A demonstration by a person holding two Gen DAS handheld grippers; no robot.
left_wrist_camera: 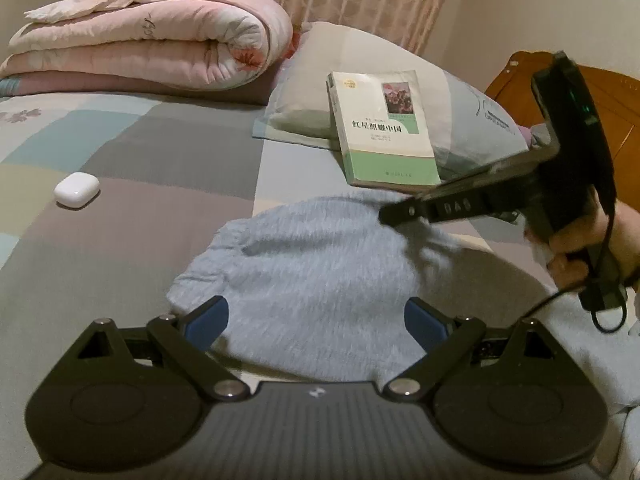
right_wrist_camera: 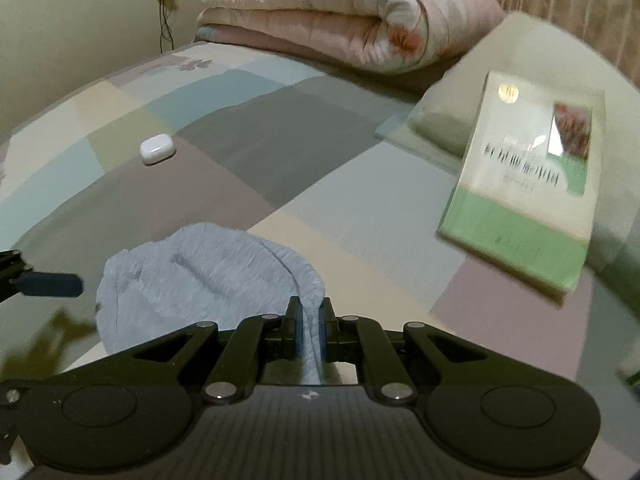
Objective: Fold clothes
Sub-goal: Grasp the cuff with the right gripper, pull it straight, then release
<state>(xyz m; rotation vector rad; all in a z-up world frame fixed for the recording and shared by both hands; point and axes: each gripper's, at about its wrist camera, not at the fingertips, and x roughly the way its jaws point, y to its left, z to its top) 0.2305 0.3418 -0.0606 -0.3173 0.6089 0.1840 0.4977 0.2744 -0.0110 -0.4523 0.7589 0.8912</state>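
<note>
Right gripper point(right_wrist_camera: 310, 320) was clamped on the grey garment point(right_wrist_camera: 208, 276); left gripper point(left_wrist_camera: 316, 320) hovered open above it. Recommended: carry the fold evenly, keeping edges aligned on the bed point(right_wrist_camera: 332, 200).

A pale blue garment point(left_wrist_camera: 320, 272) lies on a bedsheet point(left_wrist_camera: 168, 168) checked grey, teal, cream and mauve. The quilt point(left_wrist_camera: 160, 44) is pink floral; the book point(left_wrist_camera: 384, 132) white and green.

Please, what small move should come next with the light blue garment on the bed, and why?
Probably close the left gripper on the near part of the light blue garment. Its fingers are wide open over the fabric and hold nothing, while the right gripper is already shut on a fold of it. With both grips, the cloth could be lifted evenly.
</note>
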